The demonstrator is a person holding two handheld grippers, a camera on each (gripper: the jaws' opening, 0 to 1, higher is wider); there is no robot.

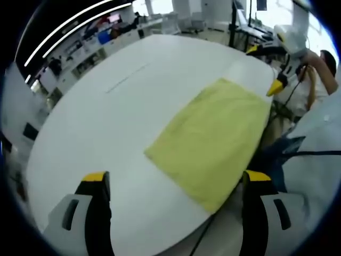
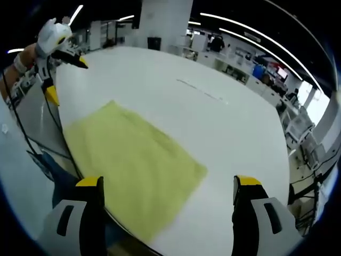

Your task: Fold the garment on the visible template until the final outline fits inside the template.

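cloth: one yellow cloth (image 1: 213,141), flat at the near edge of the white desk (image 1: 122,117)
left gripper (image 1: 176,184): fingers apart, holding nothing
right gripper (image 2: 168,186): fingers apart, holding nothing

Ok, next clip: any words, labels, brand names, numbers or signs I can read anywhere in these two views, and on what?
None can be read.
The flat yellow cloth garment bears no print or label.
The white table carries only a thin faint line, not lettering.
The left claw and right claw show plain yellow tips, no markings.
Shelves and screens in the background are too small and blurred to read.
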